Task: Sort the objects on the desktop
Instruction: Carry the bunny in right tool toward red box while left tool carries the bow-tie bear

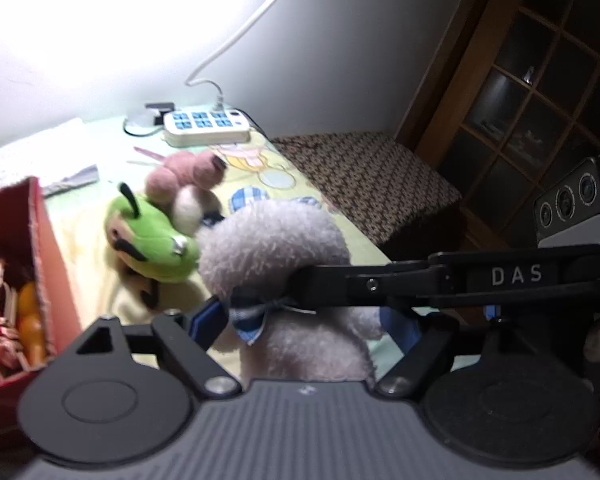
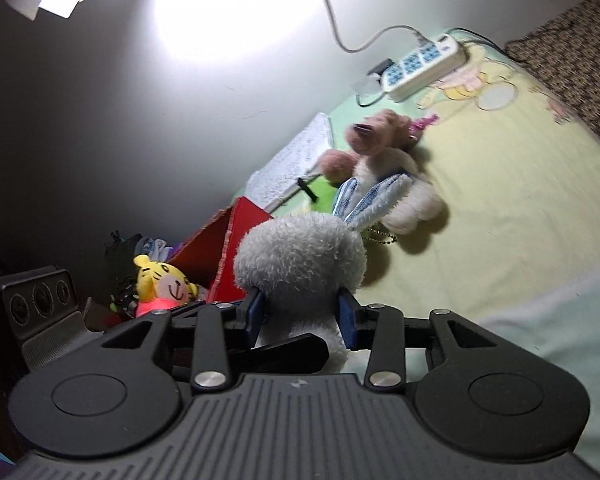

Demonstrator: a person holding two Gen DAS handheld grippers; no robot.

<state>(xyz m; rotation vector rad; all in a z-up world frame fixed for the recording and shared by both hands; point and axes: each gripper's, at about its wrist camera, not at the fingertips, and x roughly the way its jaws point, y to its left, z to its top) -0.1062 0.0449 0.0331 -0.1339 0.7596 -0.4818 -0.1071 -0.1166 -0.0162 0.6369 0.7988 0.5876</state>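
A fluffy grey plush rabbit point(image 1: 272, 240) with striped blue ears point(image 2: 364, 196) and a checked bow hangs above the yellow-green cloth point(image 2: 500, 200). My left gripper point(image 1: 304, 328) is shut on its body, a blue pad on each side. My right gripper point(image 2: 302, 316) is shut on the rabbit point(image 2: 300, 256) just under its head; in the left wrist view it reaches in from the right point(image 1: 300, 284). One finger point(image 2: 284, 350) of the left gripper shows below the rabbit. On the cloth lie a green plush point(image 1: 152, 240) and a pink-and-white plush point(image 1: 188, 184).
A red cardboard box point(image 1: 40, 248) with snack packets stands at the left. A yellow tiger plush point(image 2: 162, 280) sits beyond the box point(image 2: 220, 248). A white power strip point(image 1: 206, 126) lies by the wall, a notebook point(image 2: 296, 160) beside it. A brown patterned cushion point(image 1: 372, 184) and wooden cabinet point(image 1: 540, 80) are right.
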